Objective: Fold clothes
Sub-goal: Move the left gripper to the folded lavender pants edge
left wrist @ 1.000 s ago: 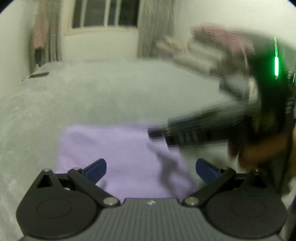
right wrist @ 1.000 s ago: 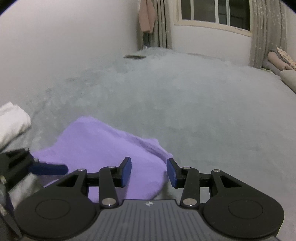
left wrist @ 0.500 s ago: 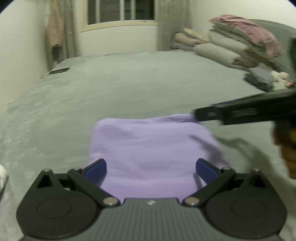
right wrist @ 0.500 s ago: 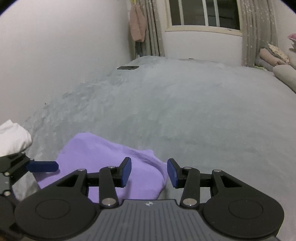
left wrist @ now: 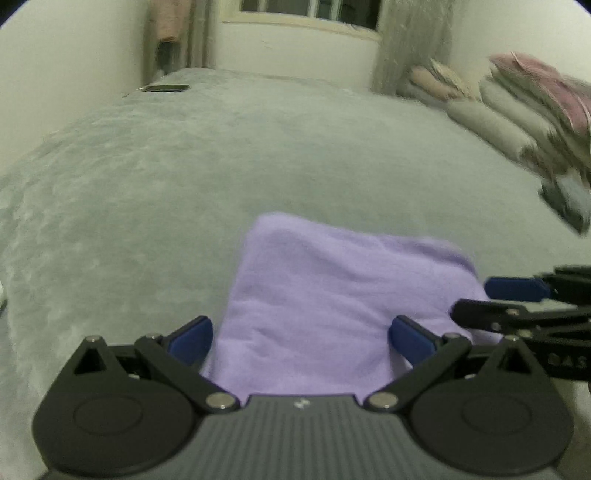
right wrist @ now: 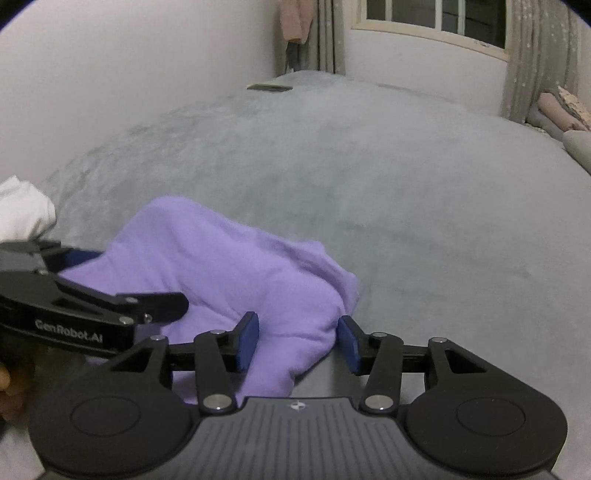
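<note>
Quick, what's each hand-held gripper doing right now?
Left hand-held gripper: open, holding nothing.
Right hand-held gripper: jaws opening, purple cloth between them, not gripped.

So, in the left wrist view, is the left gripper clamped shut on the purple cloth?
No, the left gripper stands wide open, its blue pads apart on either side of the purple cloth, which lies flat on the grey bed cover.

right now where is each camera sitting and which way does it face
Left wrist: on the left tongs, angled down across the grey bed at the purple cloth; the right tongs enter from the right.
Right wrist: on the right tongs, whose jaws are opening astride the cloth's corner, facing the window; the left tongs and a bit of a hand show at left.
Shared: cloth, bed, window.
</note>
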### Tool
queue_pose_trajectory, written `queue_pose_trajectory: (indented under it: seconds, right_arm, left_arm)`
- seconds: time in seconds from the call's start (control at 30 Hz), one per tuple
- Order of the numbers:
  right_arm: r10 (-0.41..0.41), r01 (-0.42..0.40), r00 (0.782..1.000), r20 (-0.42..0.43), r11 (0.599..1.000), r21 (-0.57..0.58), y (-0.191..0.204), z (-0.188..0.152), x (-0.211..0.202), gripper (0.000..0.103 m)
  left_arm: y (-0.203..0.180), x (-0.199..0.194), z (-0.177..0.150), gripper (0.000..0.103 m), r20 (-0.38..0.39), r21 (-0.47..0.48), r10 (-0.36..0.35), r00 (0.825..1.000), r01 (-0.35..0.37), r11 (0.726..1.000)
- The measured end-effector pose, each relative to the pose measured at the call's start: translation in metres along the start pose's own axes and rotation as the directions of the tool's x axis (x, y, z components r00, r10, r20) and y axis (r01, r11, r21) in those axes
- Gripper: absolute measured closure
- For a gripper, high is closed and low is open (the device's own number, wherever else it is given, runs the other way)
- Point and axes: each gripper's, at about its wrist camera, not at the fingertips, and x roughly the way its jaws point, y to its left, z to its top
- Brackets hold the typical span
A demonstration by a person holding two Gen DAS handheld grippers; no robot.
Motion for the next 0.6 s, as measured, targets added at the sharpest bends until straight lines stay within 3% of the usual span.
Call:
queue_pose_trajectory:
  seconds: [0.1, 0.17, 0.23, 0.47, 0.6]
  right_arm:
    - [0.023, -0.023, 0.998, 0.051, 1.000, -0.006, 0.001, 0.002, -0.014, 0.057]
    - [0.053, -0.052, 0.998, 0.035, 0.999, -0.011, 0.004, 0.001, -0.011, 0.057]
    - [0.032, -0.032, 0.999, -0.012, 0.999, -0.035, 0.006, -0.006, 0.000, 0.054]
    - [0.019, -0.019, 1.000, 0.023, 1.000, -0.025, 0.006, -0.007, -0.012, 0.054]
    - [0.041, -0.040, 0.999, -0.014, 0.999, 0.022, 0.010, -0.028, -0.020, 0.054]
  left_arm:
    - [-0.002, -0.005, 0.003, 0.000, 0.042, 0.007, -0.023, 0.999, 0.023, 1.000]
    - [-0.002, 0.005, 0.000, 0.000, -0.022, -0.001, -0.024, 0.999, 0.024, 1.000]
    - [-0.002, 0.013, -0.003, 0.000, -0.053, 0.000, -0.016, 0.998, 0.016, 1.000]
    - [0.006, 0.008, 0.000, 0.000, -0.044, -0.051, -0.012, 0.999, 0.010, 0.999]
    - [0.016, 0.003, 0.000, 0.000, -0.040, -0.107, -0.015, 0.999, 0.011, 0.994]
